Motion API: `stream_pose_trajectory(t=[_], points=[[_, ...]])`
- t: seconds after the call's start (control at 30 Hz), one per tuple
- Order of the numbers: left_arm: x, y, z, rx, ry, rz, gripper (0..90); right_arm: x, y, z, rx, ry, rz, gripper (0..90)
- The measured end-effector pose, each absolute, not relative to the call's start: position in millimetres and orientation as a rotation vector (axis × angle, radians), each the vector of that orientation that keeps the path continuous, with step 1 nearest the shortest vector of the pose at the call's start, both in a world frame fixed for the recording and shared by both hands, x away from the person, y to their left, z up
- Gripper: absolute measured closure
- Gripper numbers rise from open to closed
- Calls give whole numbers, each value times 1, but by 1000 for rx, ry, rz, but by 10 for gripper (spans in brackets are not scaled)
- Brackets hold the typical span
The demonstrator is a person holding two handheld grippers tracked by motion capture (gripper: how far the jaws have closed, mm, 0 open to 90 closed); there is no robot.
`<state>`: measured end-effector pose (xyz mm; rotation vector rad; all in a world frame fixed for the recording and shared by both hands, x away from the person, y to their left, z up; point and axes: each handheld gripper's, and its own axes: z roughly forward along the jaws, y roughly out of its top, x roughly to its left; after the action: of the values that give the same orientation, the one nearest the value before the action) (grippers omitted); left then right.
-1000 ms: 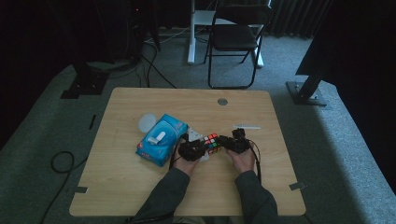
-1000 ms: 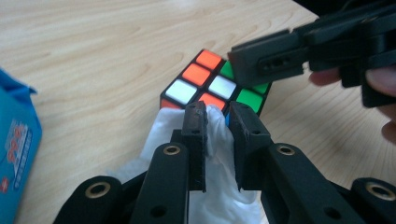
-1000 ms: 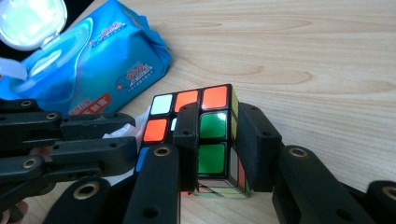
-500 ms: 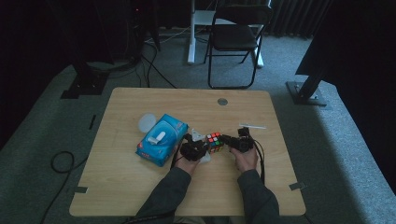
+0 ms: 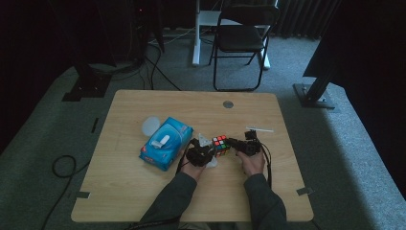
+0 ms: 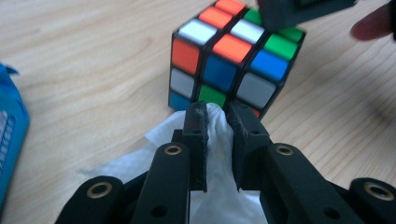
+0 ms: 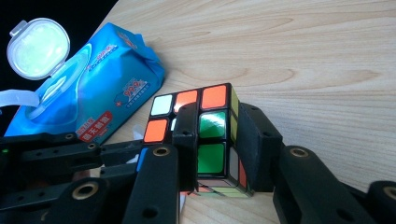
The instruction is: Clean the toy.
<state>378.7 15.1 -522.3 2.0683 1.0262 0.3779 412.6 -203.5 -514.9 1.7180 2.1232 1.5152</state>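
Standing at the table's near edge, I saw the left gripper clamped on a white wipe, pressing it against the cube. The right gripper was closed on the cube from three o'clock. Farther, at ten o'clock, lay the blue wipes pack with its lid open.

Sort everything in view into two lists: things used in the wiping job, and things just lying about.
In use: multicoloured puzzle cube; crumpled white wipe; left gripper; right gripper; blue wet-wipe pack with open lid.

Lying about: thin white stick; black folding chair; floor cable.
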Motion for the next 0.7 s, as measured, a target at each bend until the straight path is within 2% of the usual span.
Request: stream_pose_trajectory(t=[0.37, 0.7], points=[[379, 7, -507, 2011, 993, 389, 800, 416, -214, -518, 1817, 2087, 1577, 695], [381, -11, -504, 2042, 942, 396, 787, 414, -222, -513, 1781, 2051, 1476, 721]])
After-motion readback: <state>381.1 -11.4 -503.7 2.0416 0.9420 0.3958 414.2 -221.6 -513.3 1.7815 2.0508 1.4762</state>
